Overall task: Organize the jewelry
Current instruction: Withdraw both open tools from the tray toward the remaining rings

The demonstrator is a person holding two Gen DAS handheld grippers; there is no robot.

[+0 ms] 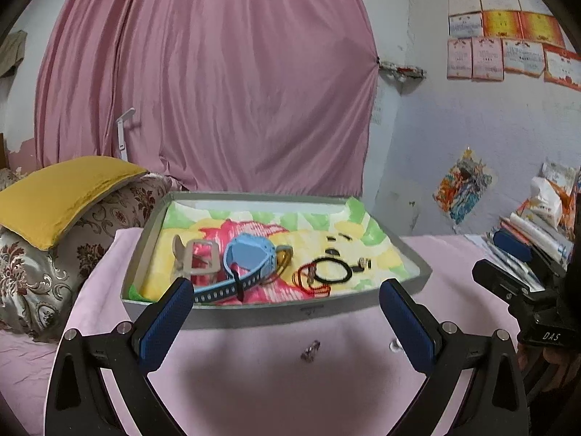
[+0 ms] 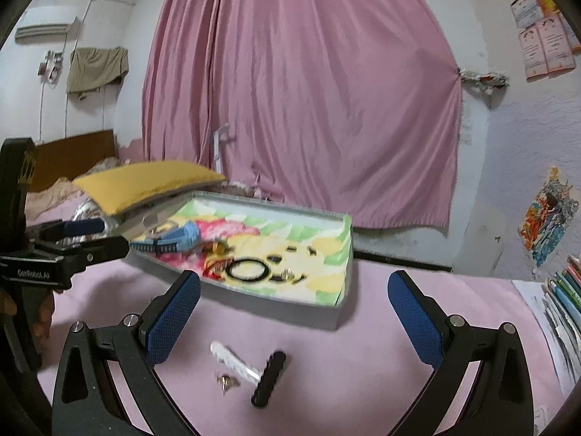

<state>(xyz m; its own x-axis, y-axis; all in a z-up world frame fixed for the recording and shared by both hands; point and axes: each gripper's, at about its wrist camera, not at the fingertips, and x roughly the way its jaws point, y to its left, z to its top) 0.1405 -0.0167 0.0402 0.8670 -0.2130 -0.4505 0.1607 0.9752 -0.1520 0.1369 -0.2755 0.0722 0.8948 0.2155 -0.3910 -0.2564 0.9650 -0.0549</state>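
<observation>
both tools are seen spread wide with nothing between the blue pads. left tool (image 1: 287, 312) is held over the pink sheet (image 1: 276, 392) of the bed, just in front of the grey tray (image 1: 276, 314); its left pad overlaps the tray's near-left corner in the picture, contact cannot be told. right tool (image 2: 294, 312) is held over the same sheet, near the tray's near-right corner, apart from it. the tray is lined with a cartoon-print cloth (image 1: 232, 223) in yellow, pink and green. inside the tray: a light-blue watch (image 1: 247, 256) with its darker perforated strap run toward the near-left wall, a beige square-framed piece (image 1: 203, 256) just left of it, a black hair tie (image 1: 332, 270) to the right, a red cord bracelet (image 1: 308, 285) overlapping the tie's near-left side, and small metallic bits (image 1: 363, 263) just right of the tie, too small to identify. outside the tray, on the sheet: in the left wrist view a small glittery piece (image 1: 310, 350) and a pale small piece (image 1: 394, 345) are seen between the fingers, both blurred. in the right wrist view a black ridged clip (image 2: 268, 378), a white translucent clip (image 2: 234, 358) touching it, and a small gold piece (image 2: 225, 381) just beside are seen between the fingers, well short of the tips. a yellow pillow (image 1: 61, 196) is stacked on a floral pillow (image 1: 43, 272) left of the tray. a pink curtain (image 1: 218, 83) is hung behind. books (image 2: 566, 301) are piled at the right.
</observation>
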